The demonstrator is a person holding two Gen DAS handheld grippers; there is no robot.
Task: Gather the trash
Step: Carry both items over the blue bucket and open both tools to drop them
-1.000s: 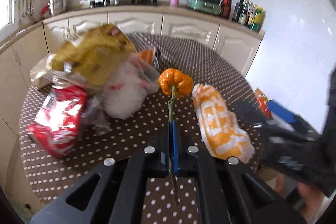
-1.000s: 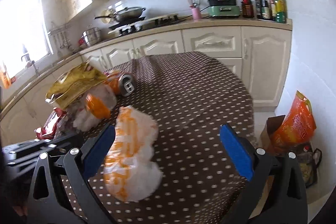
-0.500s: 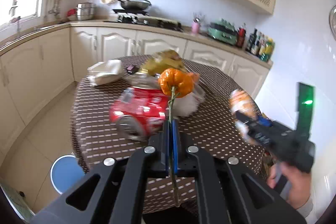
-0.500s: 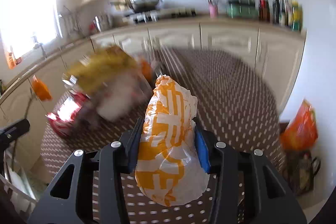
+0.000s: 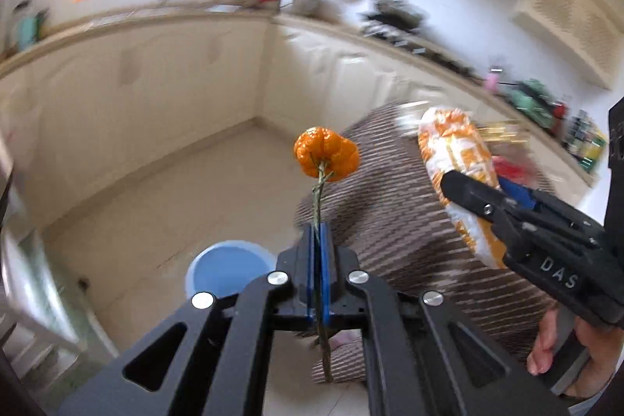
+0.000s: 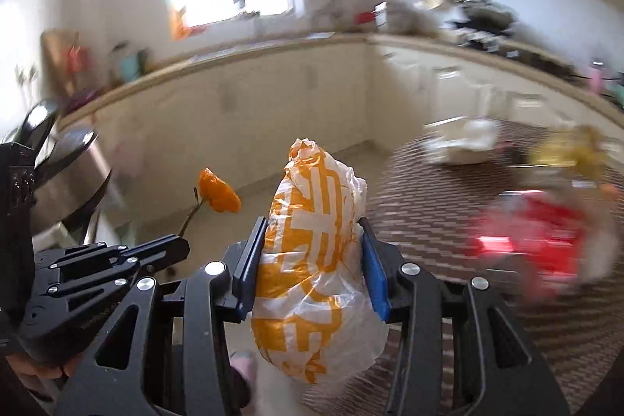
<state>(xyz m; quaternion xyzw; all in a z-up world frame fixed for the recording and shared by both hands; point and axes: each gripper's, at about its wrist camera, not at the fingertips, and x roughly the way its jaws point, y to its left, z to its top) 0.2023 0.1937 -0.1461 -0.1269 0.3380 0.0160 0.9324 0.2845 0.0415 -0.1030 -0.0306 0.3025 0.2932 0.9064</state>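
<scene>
Below, a blue bin (image 5: 230,266); left tongs (image 5: 319,240) pinch the stem (image 5: 318,197), right tongs (image 6: 312,260) clamp the bag (image 6: 312,260).

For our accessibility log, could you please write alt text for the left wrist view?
The left gripper pinches the thin green stem of a small orange pumpkin-shaped fruit above a round blue bin, while the right gripper holds an orange-and-white plastic bag.

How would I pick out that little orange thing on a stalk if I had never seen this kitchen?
Start at the round table with the dotted brown cloth; just off its edge, above the floor and the blue bin, the left gripper is shut on a thin green stem. At the stem's tip sits the small orange fruit, lobed like a tiny pumpkin, unlike the crinkly orange-and-white plastic bag beside it.
</scene>
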